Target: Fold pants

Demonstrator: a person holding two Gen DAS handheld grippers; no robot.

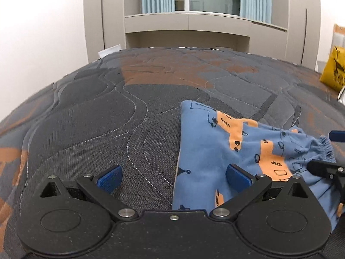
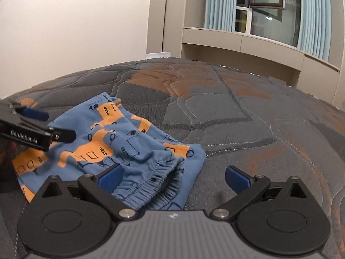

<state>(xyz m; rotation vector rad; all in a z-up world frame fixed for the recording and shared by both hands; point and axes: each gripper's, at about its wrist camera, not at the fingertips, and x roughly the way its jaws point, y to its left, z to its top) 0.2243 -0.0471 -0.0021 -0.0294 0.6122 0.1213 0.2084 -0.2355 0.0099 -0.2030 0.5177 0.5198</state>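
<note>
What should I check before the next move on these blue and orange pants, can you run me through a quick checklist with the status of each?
1. Left gripper open and empty: ok, jaws stand wide with nothing between them.
2. Right gripper open and empty: ok, jaws wide apart, no cloth pinched.
3. Pants lying on the quilted mattress: ok, though bunched, not flat.
4. Elastic waistband within reach: ok, it lies just ahead of the right gripper's left finger.
5. Fold tidy and finished: not ok, the cloth is rumpled and its layers are uneven.
6. Mattress around the pants free of clutter: ok nearby; a yellow bag sits at the far edge.
</note>
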